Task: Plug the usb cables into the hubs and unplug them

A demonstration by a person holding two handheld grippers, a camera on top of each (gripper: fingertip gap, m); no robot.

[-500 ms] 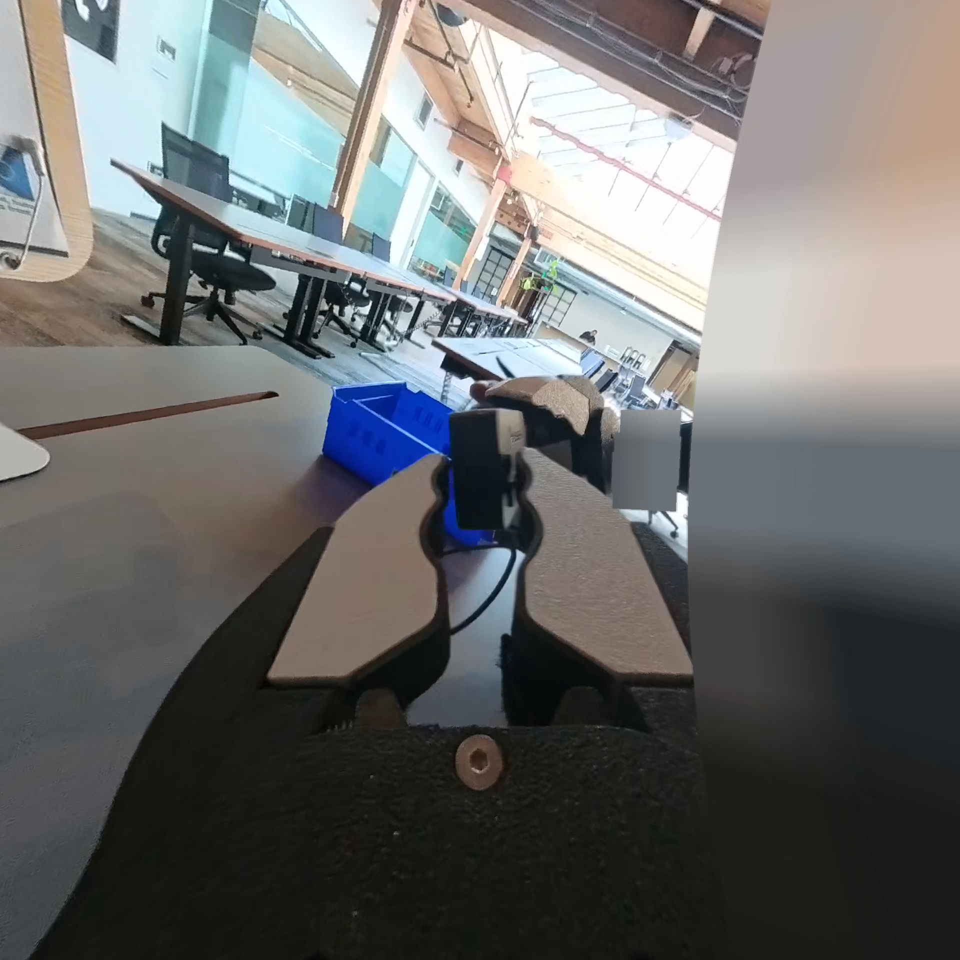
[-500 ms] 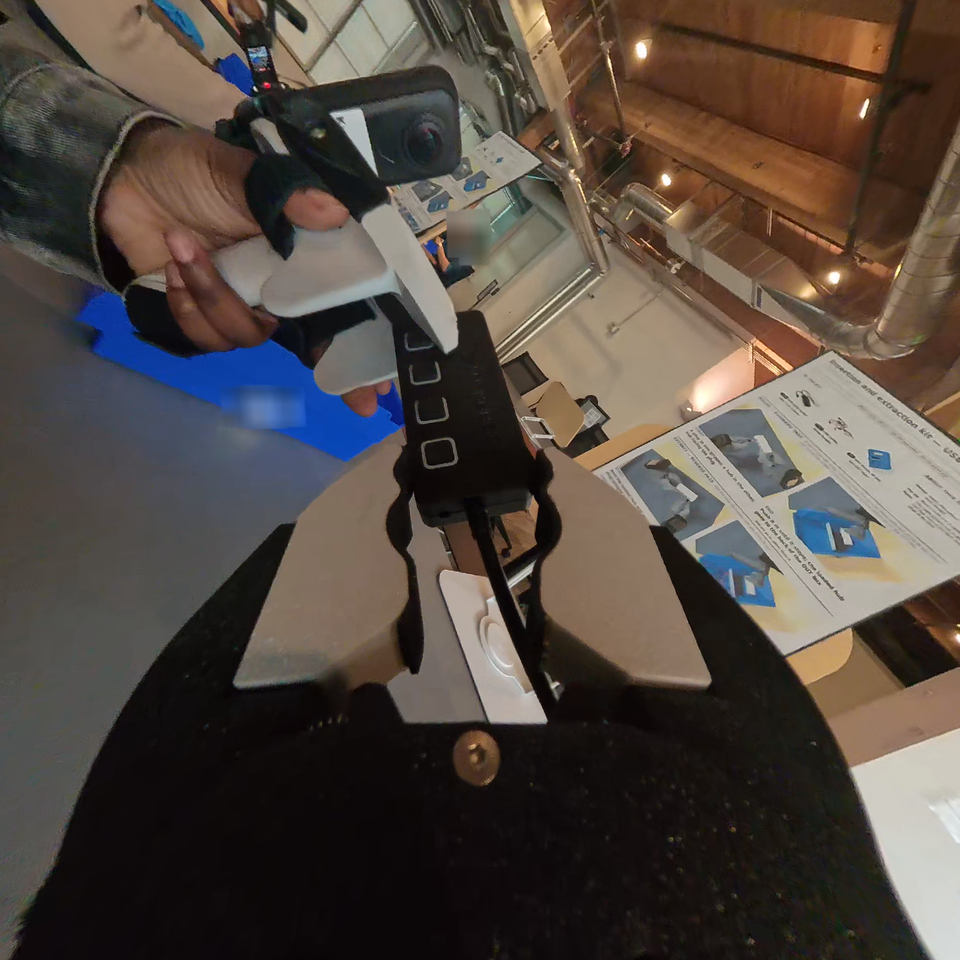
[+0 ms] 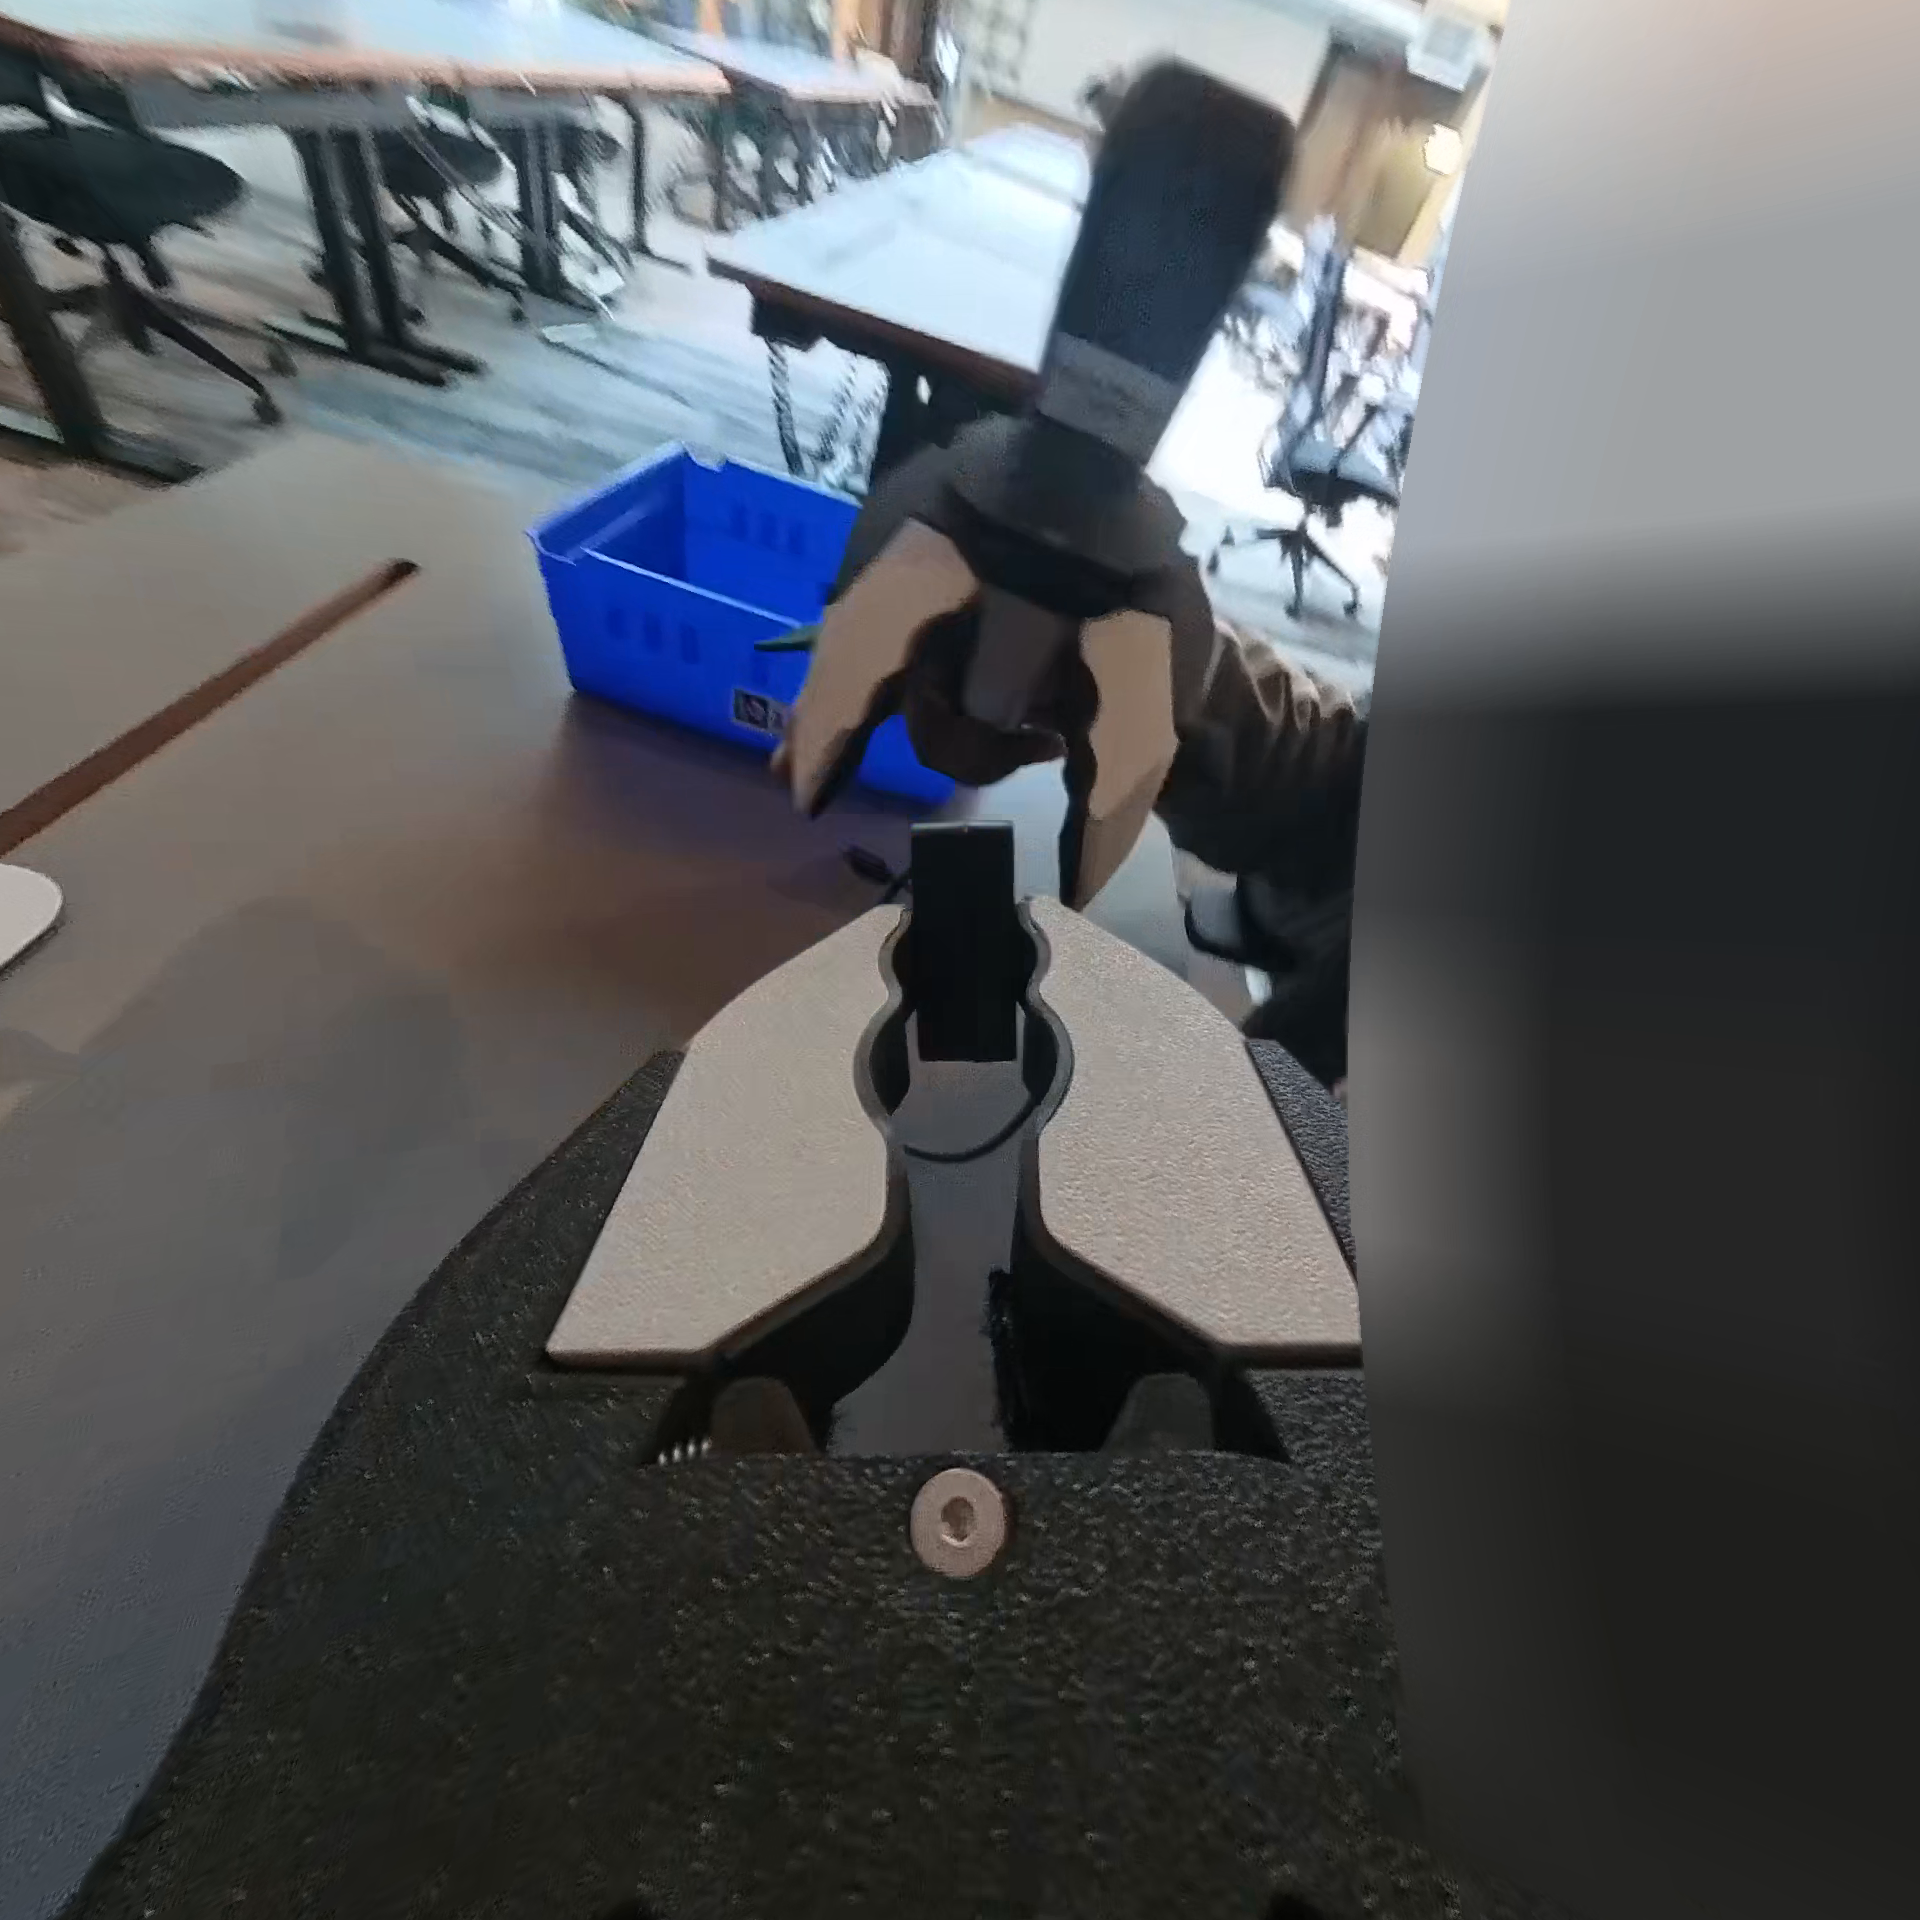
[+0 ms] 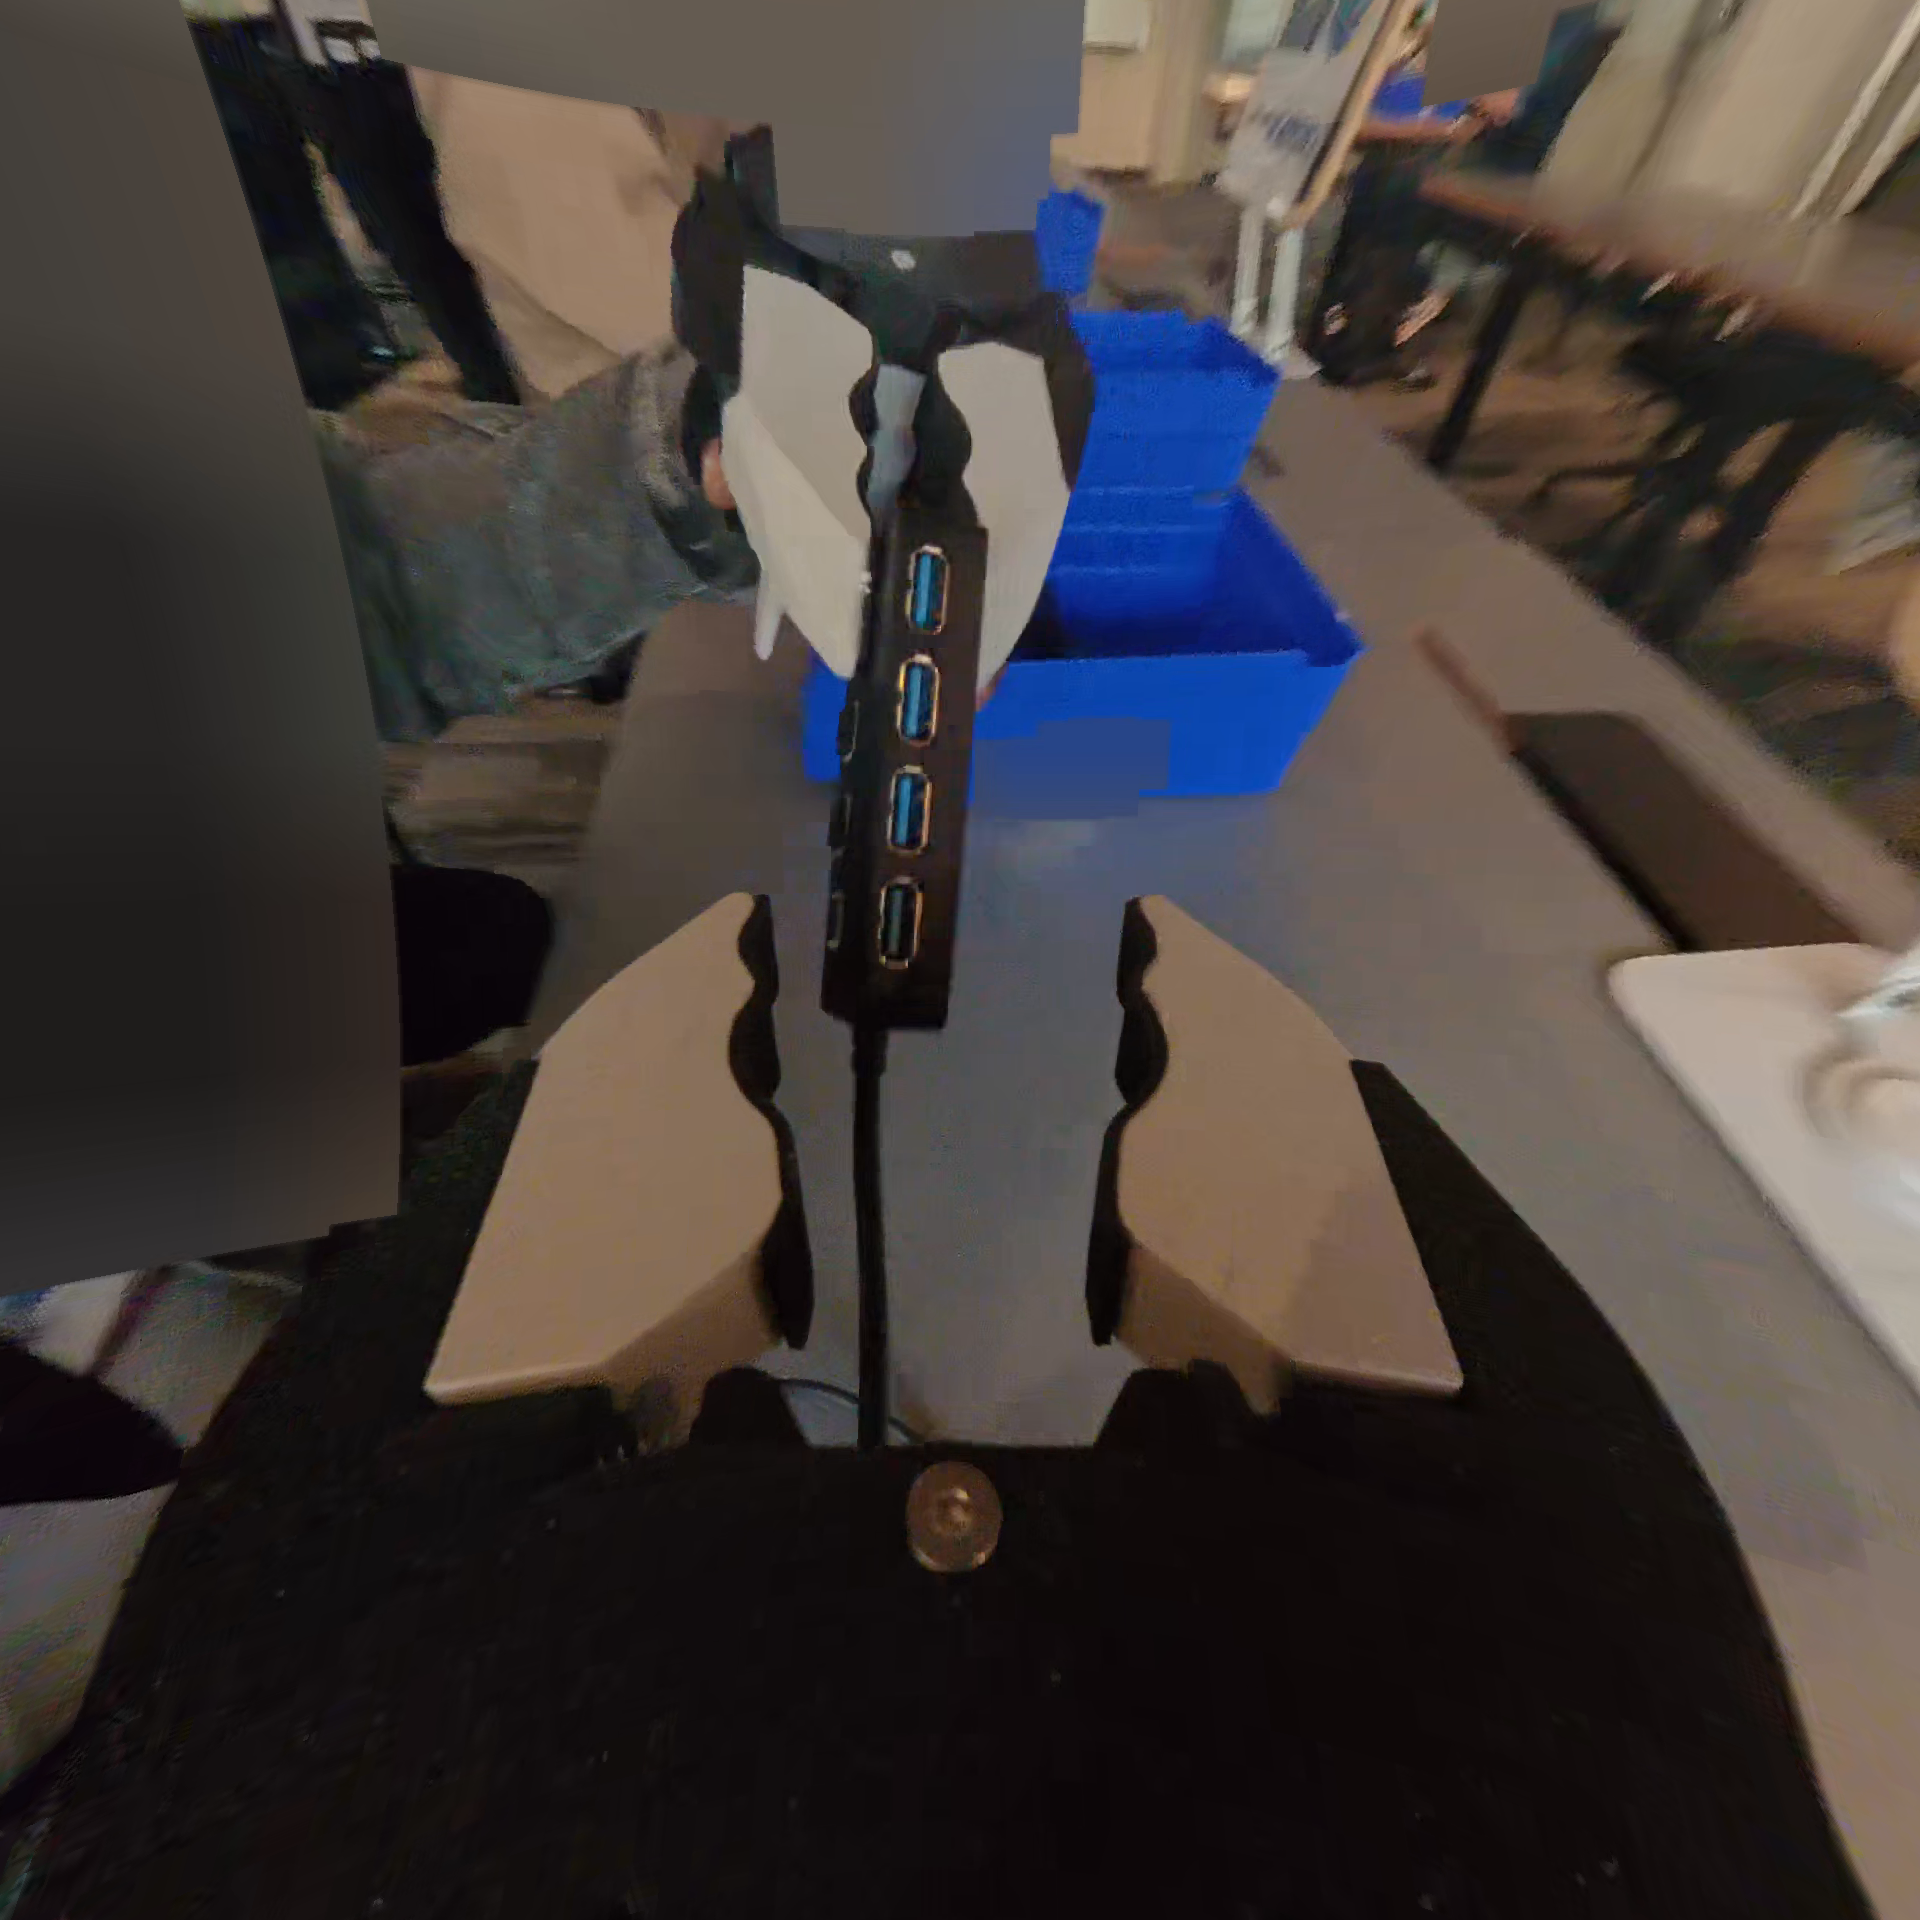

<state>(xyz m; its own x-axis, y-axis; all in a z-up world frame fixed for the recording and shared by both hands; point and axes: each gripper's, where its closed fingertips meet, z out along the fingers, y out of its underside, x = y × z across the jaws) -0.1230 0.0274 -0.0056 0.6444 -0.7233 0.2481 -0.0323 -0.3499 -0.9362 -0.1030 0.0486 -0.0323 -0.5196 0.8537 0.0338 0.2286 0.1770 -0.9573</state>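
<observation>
**Hub held by the left gripper; right gripper spread apart**

In the left wrist view, the left gripper (image 3: 961,920) is clamped on the black USB hub (image 3: 962,966), which stands end-on between the two tan fingers (image 3: 774,1132). A thin black cable (image 3: 971,1141) loops below the hub, inside the rounded cut-out of the fingers. The grey table (image 3: 312,987) lies beneath. Beyond the hub sits a blue bin (image 3: 686,613) on the table. To the right of the bin, the right gripper (image 3: 940,836) points down toward the hub with its fingers well apart.

In the right wrist view, the left gripper (image 4: 914,488) appears at upper centre (held by a hand in a grey sleeve (image 4: 499,540)) and grips the top end of the USB hub (image 4: 904,769). The hub hangs upright, showing a column of four blue ports. Its black cable (image 4: 871,1226) runs straight down between the fingers of the right gripper (image 4: 945,935). These fingers stand wide; the hub's lower end is near the left finger, and contact cannot be confirmed owing to blur. The blue bin (image 4: 1174,644) sits behind the hub. A white object (image 4: 1766,1081) rests at the table's right edge.
</observation>
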